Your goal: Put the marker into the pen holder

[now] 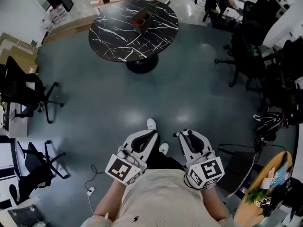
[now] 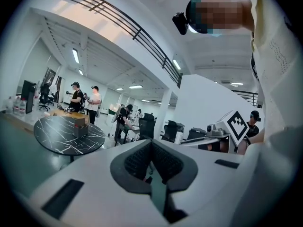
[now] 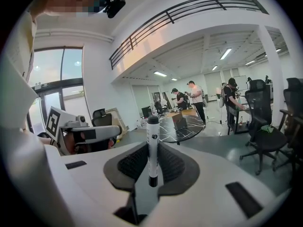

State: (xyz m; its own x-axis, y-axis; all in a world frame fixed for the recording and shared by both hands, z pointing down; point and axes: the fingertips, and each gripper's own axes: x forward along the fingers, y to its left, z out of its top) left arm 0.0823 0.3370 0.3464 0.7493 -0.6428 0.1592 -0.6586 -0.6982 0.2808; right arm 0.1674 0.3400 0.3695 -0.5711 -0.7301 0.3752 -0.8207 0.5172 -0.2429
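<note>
I hold both grippers close to my body, above a grey floor. My right gripper (image 1: 185, 135) is shut on a white marker (image 3: 152, 148) with a black cap, which stands upright between the pads; its cap (image 1: 189, 132) shows in the head view. The left gripper (image 1: 152, 132) is shut with nothing between its pads (image 2: 142, 160). The pen holder (image 1: 141, 18), a brown box, rests on a round black marble table (image 1: 118, 37) some way ahead. The holder (image 3: 178, 118) on its table (image 3: 189, 126) also shows beyond the marker, and the holder (image 2: 79, 128) appears at left in the left gripper view.
Black office chairs stand at the left (image 1: 26, 91) and right (image 1: 251, 56). A cable with a plug (image 1: 91, 190) lies on the floor near my feet. A round wooden table (image 1: 265, 188) is at lower right. Several people (image 3: 194, 98) stand beyond the marble table.
</note>
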